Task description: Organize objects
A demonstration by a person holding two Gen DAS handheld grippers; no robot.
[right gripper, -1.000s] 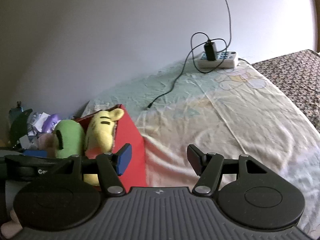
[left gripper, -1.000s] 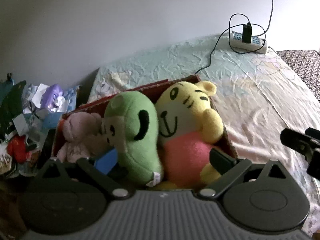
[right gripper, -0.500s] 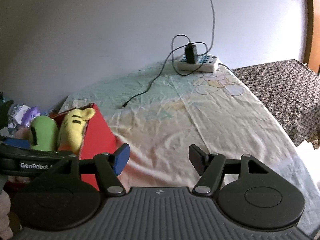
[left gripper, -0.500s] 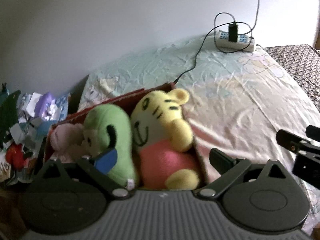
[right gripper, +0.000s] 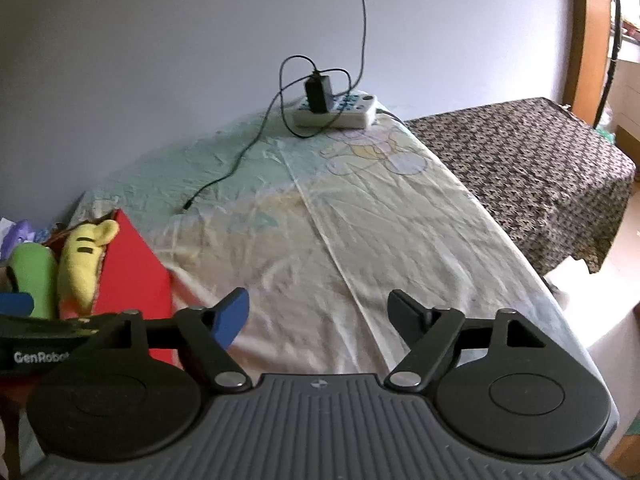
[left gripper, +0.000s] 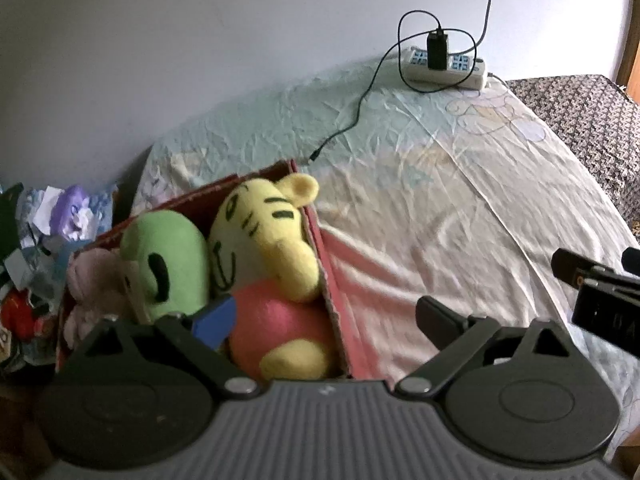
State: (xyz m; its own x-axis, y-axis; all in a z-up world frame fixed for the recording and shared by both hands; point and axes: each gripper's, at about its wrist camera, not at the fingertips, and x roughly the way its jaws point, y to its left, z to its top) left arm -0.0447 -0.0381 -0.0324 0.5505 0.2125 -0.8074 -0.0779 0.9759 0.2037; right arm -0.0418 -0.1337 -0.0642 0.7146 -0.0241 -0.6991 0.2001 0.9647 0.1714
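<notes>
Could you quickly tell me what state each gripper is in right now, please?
Left gripper: open, holding nothing, over the red box of plush toys.
Right gripper: open, holding nothing, above the bed sheet.

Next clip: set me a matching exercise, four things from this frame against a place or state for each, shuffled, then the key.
Things:
1. yellow tiger plush
2. green plush
3. power strip
4. right claw

Places or states:
A. at the far end of the bed, by the wall
B. open, holding nothing
C. in the red box, against its right wall
D. in the red box, between the pink plush and the tiger

Pairs: 1-C, 2-D, 3-A, 4-B
</notes>
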